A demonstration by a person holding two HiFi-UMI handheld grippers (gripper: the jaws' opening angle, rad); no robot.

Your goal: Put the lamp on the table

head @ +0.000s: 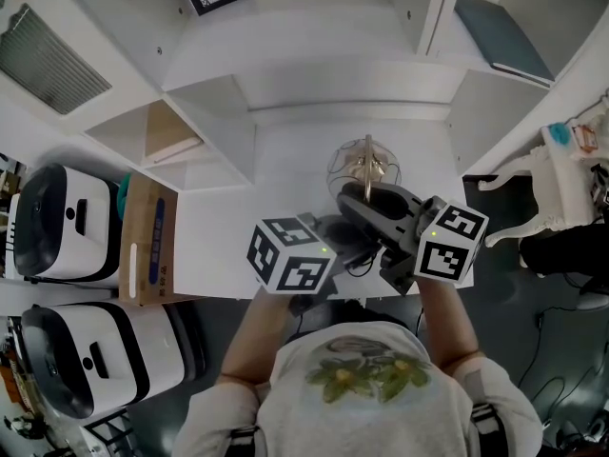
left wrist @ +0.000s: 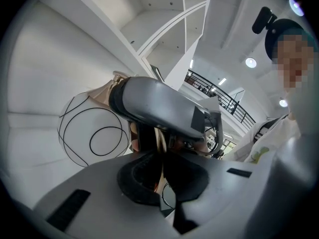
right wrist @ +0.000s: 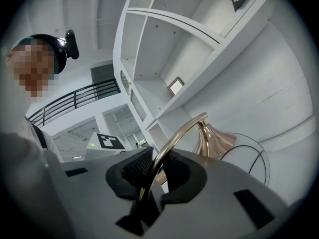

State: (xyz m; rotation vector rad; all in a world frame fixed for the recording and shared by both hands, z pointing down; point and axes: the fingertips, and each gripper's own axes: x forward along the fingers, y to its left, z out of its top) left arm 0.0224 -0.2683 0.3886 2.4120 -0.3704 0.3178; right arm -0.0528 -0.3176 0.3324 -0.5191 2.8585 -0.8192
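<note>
My right claw is closed partway on the lamp, its pads pressing the curved gold arm from both sides. My left claw is pinched almost together on a thin gold part of the same lamp. The lamp and its wire shade are over the white tabletop. I judge it brought to the right place but not yet set down, since I cannot see its base resting. I have yet to lower it and let go.

lamp arm: glossy gold-toned metal
lamp shade: thin black wire
right gripper: matt grey plastic, ribbed black pads
table: smooth matt white
</note>
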